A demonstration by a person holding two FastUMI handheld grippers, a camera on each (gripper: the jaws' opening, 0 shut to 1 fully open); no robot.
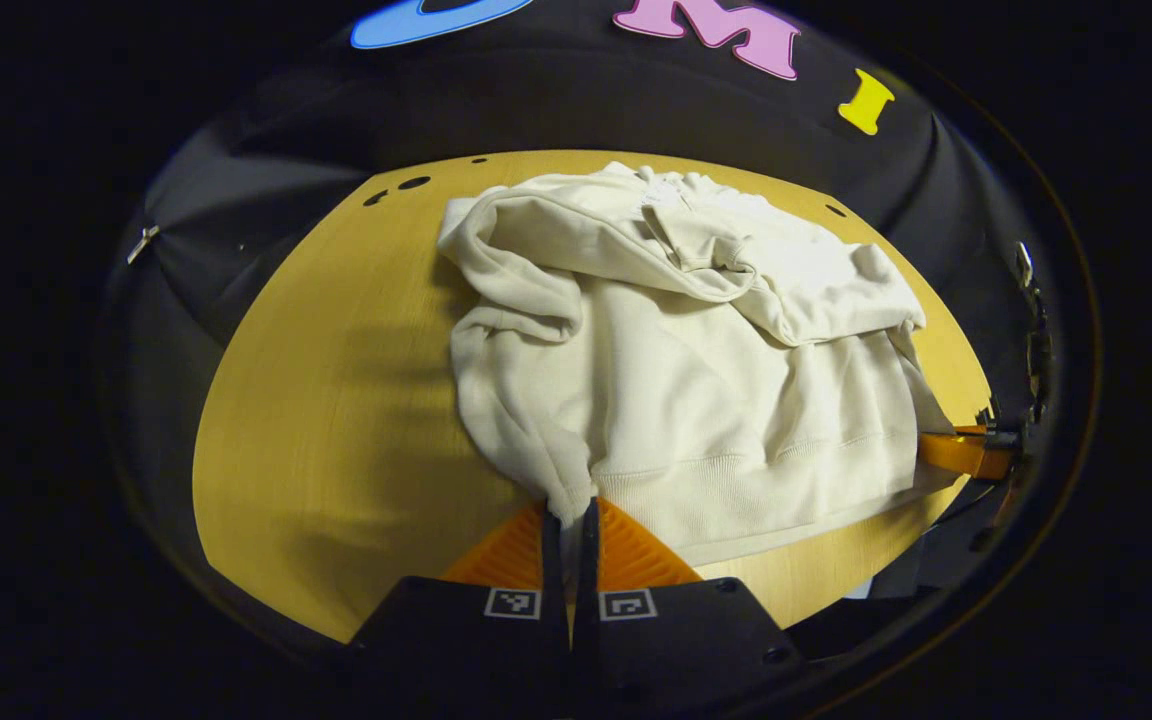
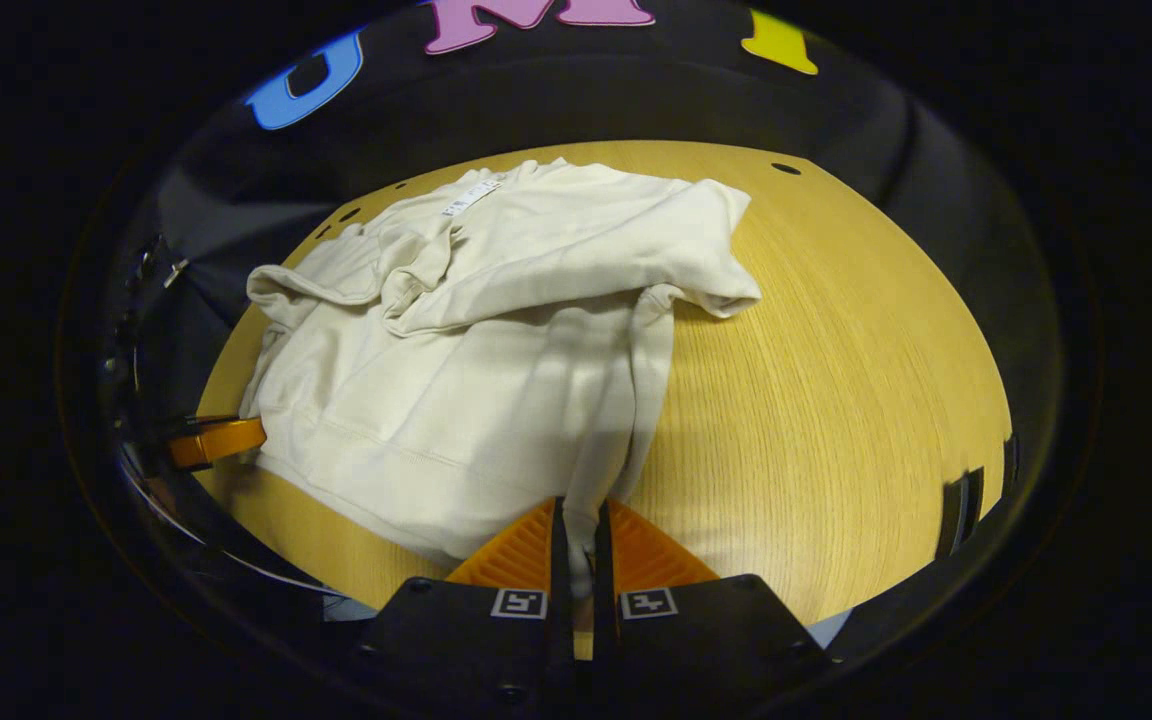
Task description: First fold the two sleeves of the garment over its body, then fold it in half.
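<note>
1. Table (image 1: 336,400): we recorded a light wood-grain top with several small dark holes near its far edge, at about 11 o'clock and 1 o'clock in the left gripper view.
2. Booth wall (image 1: 266,200): we noted black cloth behind the table's far edge and down both sides.
3. Garment (image 1: 696,380): we logged a cream sweatshirt lying on the table, filling the centre to 2 o'clock of the left gripper view and the centre to 10 o'clock of the right gripper view. Both sleeves lay crossed over the upper body in rumpled folds; the ribbed hem faced the near table edge.
4. Left gripper (image 1: 568,512): at 6 o'clock in its own view, we found its jaws pinching the garment's near left corner.
5. Right gripper (image 2: 576,515): at 6 o'clock in its own view, we found its jaws nipping a strip of cloth at the garment's near right edge.
6. We also saw the left gripper at 9 o'clock in the right gripper view, beside the hem.
</note>
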